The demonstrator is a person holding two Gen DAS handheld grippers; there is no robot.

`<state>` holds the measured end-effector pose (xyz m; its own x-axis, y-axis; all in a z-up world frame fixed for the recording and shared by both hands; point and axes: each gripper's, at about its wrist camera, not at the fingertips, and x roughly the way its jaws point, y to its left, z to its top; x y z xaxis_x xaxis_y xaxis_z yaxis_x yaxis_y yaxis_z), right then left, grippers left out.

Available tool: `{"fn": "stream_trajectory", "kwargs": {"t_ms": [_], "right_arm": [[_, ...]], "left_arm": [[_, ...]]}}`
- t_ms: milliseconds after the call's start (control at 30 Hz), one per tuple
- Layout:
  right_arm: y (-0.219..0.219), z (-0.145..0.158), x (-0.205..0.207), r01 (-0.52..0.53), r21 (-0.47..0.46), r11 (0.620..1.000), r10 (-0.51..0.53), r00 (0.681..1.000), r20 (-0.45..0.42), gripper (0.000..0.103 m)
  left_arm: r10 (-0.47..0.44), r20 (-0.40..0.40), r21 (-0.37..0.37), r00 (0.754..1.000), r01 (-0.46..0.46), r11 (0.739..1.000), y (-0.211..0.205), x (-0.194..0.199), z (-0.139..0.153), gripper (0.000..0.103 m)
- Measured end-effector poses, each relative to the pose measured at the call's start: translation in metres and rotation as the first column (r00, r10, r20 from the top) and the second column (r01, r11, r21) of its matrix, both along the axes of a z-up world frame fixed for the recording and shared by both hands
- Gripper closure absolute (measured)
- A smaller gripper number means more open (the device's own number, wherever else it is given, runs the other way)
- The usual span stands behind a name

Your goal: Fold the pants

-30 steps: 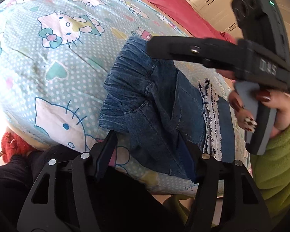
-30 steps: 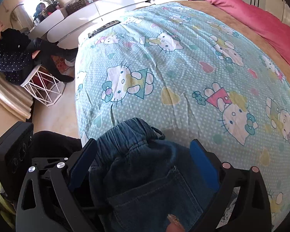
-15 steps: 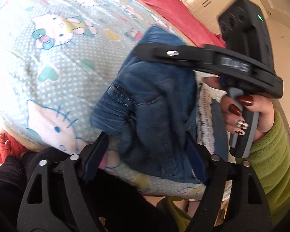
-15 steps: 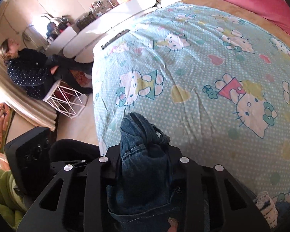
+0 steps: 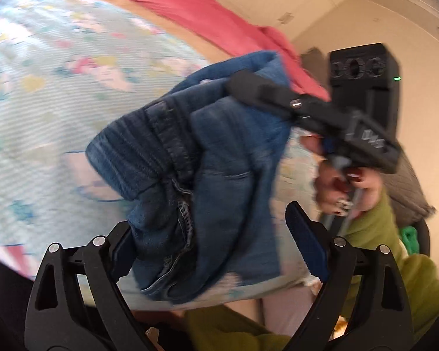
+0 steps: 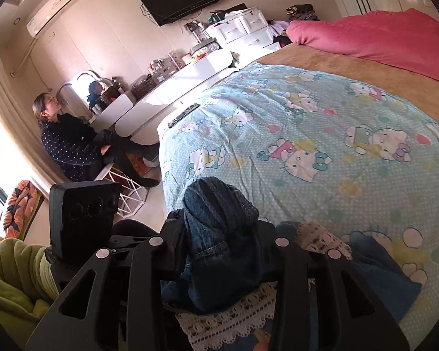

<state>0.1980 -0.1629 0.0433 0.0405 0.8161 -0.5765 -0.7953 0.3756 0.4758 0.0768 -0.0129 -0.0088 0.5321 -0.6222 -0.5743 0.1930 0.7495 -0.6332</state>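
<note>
The blue denim pants (image 5: 219, 152) hang bunched in the air above the cartoon-cat bedsheet (image 5: 44, 102). My right gripper (image 5: 243, 84) holds their upper fold; in its own view the right gripper (image 6: 219, 231) has its jaws easing open while still pressing a wad of denim (image 6: 219, 204). The lace-trimmed remainder (image 6: 322, 234) lies on the sheet (image 6: 307, 131) below. My left gripper (image 5: 213, 242) is opening wide. The hanging denim sits between its pads, brushing the left one and well apart from the right.
A pink quilt (image 6: 380, 38) lies along the far side of the bed. A person (image 6: 70, 146) sits on a white stool (image 6: 125, 187) beside the bed's left edge. A hand with a green sleeve (image 5: 374, 234) holds the right gripper.
The right gripper closed on the waistband and lifted the pants off the bed. The left gripper's jaws spread wider, and both hands rose, tilting the views toward the room.
</note>
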Motion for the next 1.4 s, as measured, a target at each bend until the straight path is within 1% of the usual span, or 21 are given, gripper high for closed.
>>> {"fn": "stream_trajectory", "kwargs": {"t_ms": [67,100,200,267,367,400,467,533,600,633,667,767,867,933,967,1000,1067,1133,1200,1333,1400], "right_arm": [[-0.031,0.002,0.000,0.066,0.023,0.998,-0.066,0.998,0.015,0.040],[-0.045,0.000,0.001,0.099,0.023,0.995,-0.099,0.995,0.016,0.039],[-0.087,-0.019,0.003,0.222,-0.032,0.974,-0.223,0.975,-0.001,0.039],[-0.102,-0.035,-0.003,0.285,-0.086,0.955,-0.287,0.958,-0.002,0.039],[-0.117,-0.052,-0.015,0.339,-0.106,0.935,-0.343,0.939,-0.020,0.038],[-0.118,-0.053,-0.020,0.345,-0.103,0.933,-0.350,0.936,-0.029,0.035],[-0.116,-0.059,-0.024,0.354,-0.104,0.929,-0.361,0.931,-0.050,0.033],[-0.108,-0.064,-0.028,0.367,-0.149,0.918,-0.374,0.927,-0.027,0.033],[-0.101,-0.073,-0.027,0.396,-0.256,0.882,-0.397,0.916,0.050,0.046],[-0.100,-0.079,-0.028,0.407,-0.302,0.862,-0.402,0.912,0.083,0.046],[-0.101,-0.083,-0.029,0.410,-0.318,0.855,-0.403,0.911,0.091,0.046],[-0.108,-0.082,-0.033,0.422,-0.313,0.851,-0.417,0.905,0.085,0.045],[-0.117,-0.061,-0.047,0.435,-0.242,0.867,-0.420,0.901,0.113,0.043],[-0.124,-0.043,-0.061,0.441,-0.196,0.876,-0.416,0.895,0.160,0.041],[-0.127,-0.035,-0.069,0.443,-0.181,0.878,-0.412,0.892,0.187,0.038],[-0.128,-0.029,-0.076,0.441,-0.171,0.881,-0.404,0.889,0.215,0.037],[-0.128,-0.018,-0.099,0.420,-0.160,0.894,-0.364,0.885,0.290,0.037],[-0.121,-0.013,-0.120,0.368,-0.165,0.915,-0.298,0.892,0.338,0.037],[-0.108,-0.011,-0.144,0.288,-0.180,0.941,-0.203,0.901,0.383,0.037],[-0.072,-0.020,-0.182,0.120,-0.233,0.965,-0.010,0.905,0.425,0.037],[-0.053,-0.029,-0.192,0.060,-0.272,0.960,0.066,0.900,0.431,0.039]], "left_arm": [[-0.060,0.019,0.023,0.998,0.060,0.998,-0.021,0.000,0.004,0.019],[-0.090,0.023,0.030,0.996,0.089,0.996,-0.030,-0.002,0.003,0.019],[-0.167,0.008,0.048,0.986,0.166,0.985,-0.056,-0.004,-0.005,0.019],[-0.207,-0.020,0.046,0.978,0.208,0.977,-0.068,-0.004,-0.014,0.019],[-0.233,-0.029,0.148,0.972,0.234,0.961,-0.081,-0.007,-0.020,0.018],[-0.237,-0.033,0.179,0.971,0.239,0.954,-0.085,-0.008,-0.022,0.018],[-0.238,-0.036,0.202,0.970,0.241,0.949,-0.079,-0.004,-0.024,0.017],[-0.238,-0.039,0.209,0.970,0.241,0.948,-0.078,-0.003,-0.026,0.017],[-0.234,-0.040,0.202,0.971,0.238,0.950,-0.067,0.001,-0.024,0.017],[-0.232,-0.039,0.198,0.972,0.236,0.951,-0.073,-0.003,-0.028,0.017],[-0.228,-0.040,0.191,0.973,0.231,0.954,-0.075,-0.007,-0.026,0.017],[-0.218,-0.040,0.180,0.975,0.222,0.958,-0.074,-0.015,-0.026,0.017],[-0.214,-0.015,0.176,0.977,0.213,0.961,-0.069,-0.024,-0.014,0.016],[-0.189,0.014,0.202,0.982,0.183,0.962,-0.059,-0.028,-0.005,0.014],[-0.169,0.021,0.219,0.985,0.160,0.963,-0.053,-0.030,-0.001,0.014],[-0.130,0.028,0.238,0.991,0.120,0.964,-0.040,-0.030,0.005,0.014],[-0.064,0.033,0.234,0.997,0.055,0.971,-0.020,-0.026,0.010,0.014],[0.014,0.023,0.237,1.000,-0.019,0.971,0.004,-0.018,0.013,0.014],[0.062,0.018,0.266,0.998,-0.064,0.962,0.017,-0.009,0.015,0.014],[0.066,0.010,0.301,0.998,-0.066,0.951,0.019,0.012,0.019,0.015],[0.037,-0.002,0.304,0.999,-0.034,0.952,0.009,0.024,0.017,0.035]]}}
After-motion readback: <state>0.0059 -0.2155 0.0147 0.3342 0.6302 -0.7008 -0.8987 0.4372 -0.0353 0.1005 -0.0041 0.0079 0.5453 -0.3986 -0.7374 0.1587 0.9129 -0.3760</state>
